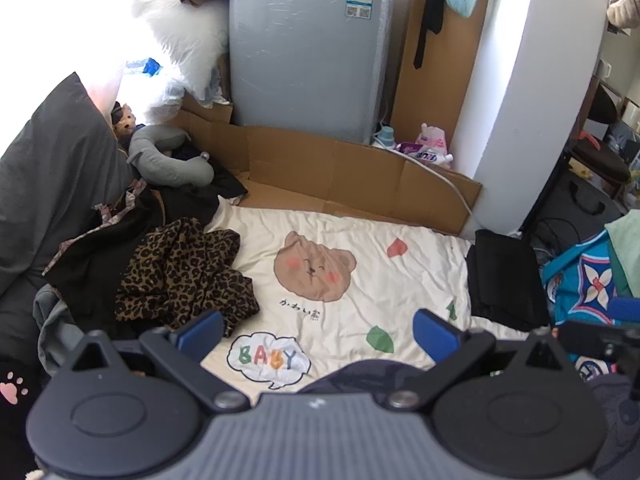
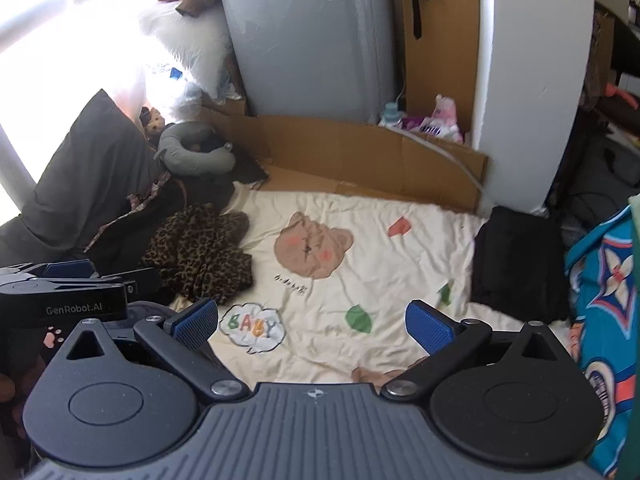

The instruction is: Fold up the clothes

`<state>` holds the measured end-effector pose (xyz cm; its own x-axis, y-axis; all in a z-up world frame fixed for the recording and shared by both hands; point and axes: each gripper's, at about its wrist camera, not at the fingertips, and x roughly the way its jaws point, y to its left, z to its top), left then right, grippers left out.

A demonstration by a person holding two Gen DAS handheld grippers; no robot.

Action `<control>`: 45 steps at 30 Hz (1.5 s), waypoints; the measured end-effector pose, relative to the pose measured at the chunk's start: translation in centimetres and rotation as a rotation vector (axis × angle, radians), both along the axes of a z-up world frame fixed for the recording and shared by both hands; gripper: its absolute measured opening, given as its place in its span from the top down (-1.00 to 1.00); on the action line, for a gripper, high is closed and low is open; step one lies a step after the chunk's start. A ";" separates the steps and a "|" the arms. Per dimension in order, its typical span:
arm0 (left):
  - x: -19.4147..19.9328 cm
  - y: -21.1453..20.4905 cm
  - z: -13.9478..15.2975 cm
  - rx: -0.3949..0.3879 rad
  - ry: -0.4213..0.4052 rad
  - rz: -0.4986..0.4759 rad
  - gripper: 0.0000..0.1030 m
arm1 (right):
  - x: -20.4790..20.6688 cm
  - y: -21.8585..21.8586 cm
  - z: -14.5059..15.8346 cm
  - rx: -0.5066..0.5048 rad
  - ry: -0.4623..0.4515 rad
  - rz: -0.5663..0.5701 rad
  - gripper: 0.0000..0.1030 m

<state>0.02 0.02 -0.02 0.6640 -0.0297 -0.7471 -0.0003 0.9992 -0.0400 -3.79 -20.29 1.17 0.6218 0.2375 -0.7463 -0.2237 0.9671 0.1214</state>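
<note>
A crumpled leopard-print garment (image 1: 188, 276) (image 2: 200, 256) lies at the left of a cream bear-print sheet (image 1: 360, 272) (image 2: 360, 264), on a heap of dark clothes (image 1: 100, 256). A folded black garment (image 1: 506, 280) (image 2: 520, 260) rests at the sheet's right edge. My left gripper (image 1: 318, 330) hovers open above the sheet's near part, holding nothing. A dark blue cloth (image 1: 360, 376) shows just below it. My right gripper (image 2: 312, 324) is open and empty over the same area. In the right wrist view, the left gripper's body (image 2: 64, 292) sits beside the leopard garment.
A grey pillow (image 1: 52, 176) and a grey neck pillow (image 1: 168, 160) crowd the left. Flattened cardboard (image 1: 352, 176) and a grey plastic-wrapped appliance (image 1: 308, 48) back the sheet. A white column (image 1: 532, 92) stands at right, with a blue patterned bag (image 2: 604, 300) beside the black garment.
</note>
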 end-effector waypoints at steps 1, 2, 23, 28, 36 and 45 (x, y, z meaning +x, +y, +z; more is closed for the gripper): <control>0.0 0.0 -0.1 -0.006 0.005 0.000 -0.99 | 0.0 0.1 0.0 0.003 0.007 -0.003 -0.99; 0.0 -0.1 -0.1 -0.013 0.010 0.001 -0.99 | -0.1 0.2 0.0 0.006 0.015 -0.006 -0.99; 0.5 -3.2 -1.2 0.014 0.008 -0.064 -0.99 | 0.4 -1.8 -0.6 0.051 0.074 -0.035 -0.99; 0.5 -3.1 -1.3 0.023 0.010 -0.061 -0.99 | 0.7 -1.6 -0.7 0.055 0.088 -0.024 -0.99; 0.3 -2.9 -1.2 0.035 0.006 -0.071 -0.99 | 1.1 -1.8 -0.8 0.054 0.094 -0.019 -0.99; -0.1 -1.8 0.1 0.012 -0.011 -0.082 -0.99 | 0.6 -1.8 0.0 0.005 0.081 -0.054 -0.99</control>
<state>-0.04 -1.73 0.10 0.6679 -0.0758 -0.7404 0.0820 0.9962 -0.0280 -3.20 -22.11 1.18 0.5713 0.2090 -0.7937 -0.1599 0.9768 0.1422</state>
